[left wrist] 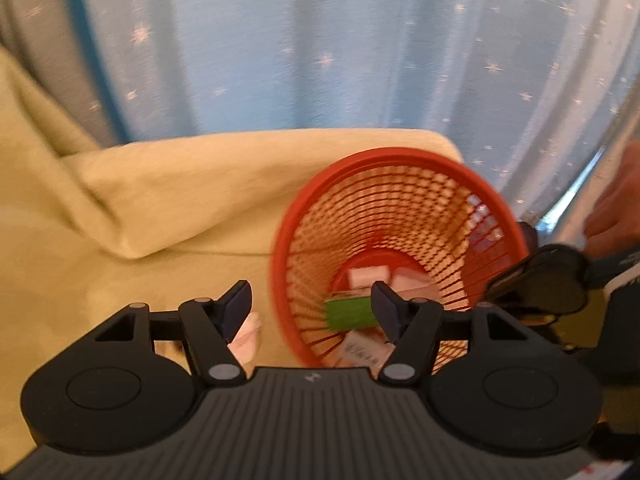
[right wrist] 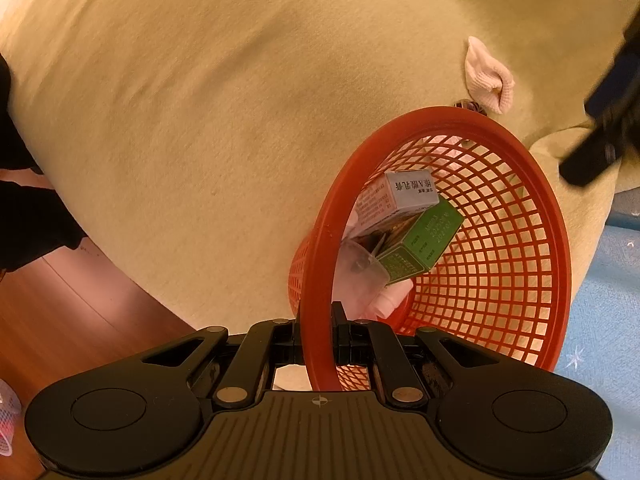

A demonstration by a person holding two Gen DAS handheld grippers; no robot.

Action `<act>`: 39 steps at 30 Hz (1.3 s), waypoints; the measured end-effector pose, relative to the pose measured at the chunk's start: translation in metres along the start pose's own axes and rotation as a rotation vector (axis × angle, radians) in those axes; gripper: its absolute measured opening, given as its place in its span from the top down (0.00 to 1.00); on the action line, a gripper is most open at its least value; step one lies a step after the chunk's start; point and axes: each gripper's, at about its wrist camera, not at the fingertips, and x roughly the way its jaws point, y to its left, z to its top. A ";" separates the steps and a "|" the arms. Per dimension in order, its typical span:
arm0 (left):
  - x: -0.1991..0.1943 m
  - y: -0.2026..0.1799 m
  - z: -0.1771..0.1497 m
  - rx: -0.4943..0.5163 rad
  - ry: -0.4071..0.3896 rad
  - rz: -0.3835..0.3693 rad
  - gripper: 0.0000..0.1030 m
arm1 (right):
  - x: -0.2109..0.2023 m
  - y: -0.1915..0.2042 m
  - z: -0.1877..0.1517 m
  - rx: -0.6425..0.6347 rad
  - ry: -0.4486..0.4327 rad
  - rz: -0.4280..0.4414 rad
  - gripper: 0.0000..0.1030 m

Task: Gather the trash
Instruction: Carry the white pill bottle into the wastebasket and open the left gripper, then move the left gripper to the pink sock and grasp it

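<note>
A red mesh basket (left wrist: 400, 162) rests tilted against a beige cushion. My right gripper (right wrist: 316, 330) is shut on its rim (right wrist: 324, 236); it also shows as a dark shape (left wrist: 540, 284) at the basket's right side. Inside lie a green box (right wrist: 420, 240), a white printed box (right wrist: 408, 194), a clear plastic cup (right wrist: 360, 264) and a small white bottle (right wrist: 394, 300). My left gripper (left wrist: 311, 312) hangs open over the basket's near left rim with nothing between its fingers. A pink sock (left wrist: 250, 336) lies on the cushion just beside its left finger (left wrist: 236, 308), outside the basket (right wrist: 490, 76).
The beige cushion (right wrist: 240, 100) fills most of the right wrist view, with wooden floor (right wrist: 80, 320) below it. A blue star-patterned curtain (left wrist: 320, 40) hangs behind. A person's hand (left wrist: 616, 208) is at the right edge. A small dark item (right wrist: 470, 105) lies next to the sock.
</note>
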 end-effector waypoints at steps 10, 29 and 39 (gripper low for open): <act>-0.006 0.051 -0.032 -0.074 0.038 0.128 0.41 | 0.000 0.000 0.000 -0.002 0.002 0.001 0.95; 0.061 0.126 -0.075 -0.025 0.140 0.352 0.37 | -0.002 -0.006 0.000 0.024 0.006 0.022 0.95; 0.116 0.139 -0.086 0.089 0.215 0.361 0.38 | -0.003 -0.008 0.000 0.033 0.001 0.034 0.95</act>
